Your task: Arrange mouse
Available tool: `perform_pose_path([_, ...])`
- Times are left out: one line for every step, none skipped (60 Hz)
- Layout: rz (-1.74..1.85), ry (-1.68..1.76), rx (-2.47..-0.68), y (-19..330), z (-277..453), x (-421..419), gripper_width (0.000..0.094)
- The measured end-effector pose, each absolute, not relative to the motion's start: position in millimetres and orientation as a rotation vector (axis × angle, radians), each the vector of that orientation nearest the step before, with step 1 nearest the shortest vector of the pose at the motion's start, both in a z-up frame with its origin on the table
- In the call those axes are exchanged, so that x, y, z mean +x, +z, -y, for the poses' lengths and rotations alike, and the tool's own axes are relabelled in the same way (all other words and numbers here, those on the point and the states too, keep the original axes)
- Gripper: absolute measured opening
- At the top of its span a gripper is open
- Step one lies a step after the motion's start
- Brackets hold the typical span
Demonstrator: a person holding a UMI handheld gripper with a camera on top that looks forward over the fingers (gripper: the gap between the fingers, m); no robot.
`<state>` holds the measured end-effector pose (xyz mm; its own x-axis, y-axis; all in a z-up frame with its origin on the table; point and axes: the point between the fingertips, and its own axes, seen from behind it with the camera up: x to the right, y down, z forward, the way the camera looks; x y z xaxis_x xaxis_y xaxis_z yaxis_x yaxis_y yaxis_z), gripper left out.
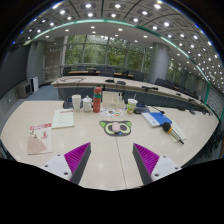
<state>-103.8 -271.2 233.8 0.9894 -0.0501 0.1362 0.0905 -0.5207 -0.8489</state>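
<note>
Lying beyond open tool (107, 160): mouse (117, 128), on table (30, 115).

A big office meeting room: long curved worktop (30, 125), ceiling lights (88, 16), tall windows (100, 52) behind the worktop.

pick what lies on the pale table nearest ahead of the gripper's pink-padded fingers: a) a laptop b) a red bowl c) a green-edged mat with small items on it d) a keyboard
c: the green-edged mat lies on the pale table just beyond the open fingers of the gripper, nothing between them.
</note>
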Motion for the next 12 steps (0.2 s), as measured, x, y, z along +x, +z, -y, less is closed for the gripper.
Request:
perform_pose_path([0.026,-0.172,-2.110,235.3,278.1,-104.7,0.0852])
perform_pose_path([0.025,-0.172,-2.108,236.5,283.5,-104.8,0.0853])
perform_pose_path([0.022,-0.173,-2.106,237.7,288.5,-104.9,0.0854])
perform_pose_path([0.019,-0.172,-2.103,239.0,293.0,-105.2,0.0852])
perform_pose_path([0.016,-0.168,-2.100,240.3,297.6,-105.9,0.0853])
perform_pose_path([0.012,-0.162,-2.099,241.6,302.1,-107.1,0.0852])
perform_pose_path([0.010,-0.155,-2.099,241.6,304.8,-108.0,0.0850])
perform_pose_path([0.007,-0.148,-2.100,242.3,308.9,-109.0,0.0850])
perform_pose_path([0.004,-0.145,-2.102,242.8,312.8,-109.7,0.0851])
perform_pose_path([0.003,-0.143,-2.103,241.4,315.0,-111.0,0.0853])
perform_pose_path([0.005,-0.141,-2.104,241.7,320.1,-113.0,0.0853])
perform_pose_path([0.008,-0.139,-2.103,242.3,323.4,-113.8,0.0855])
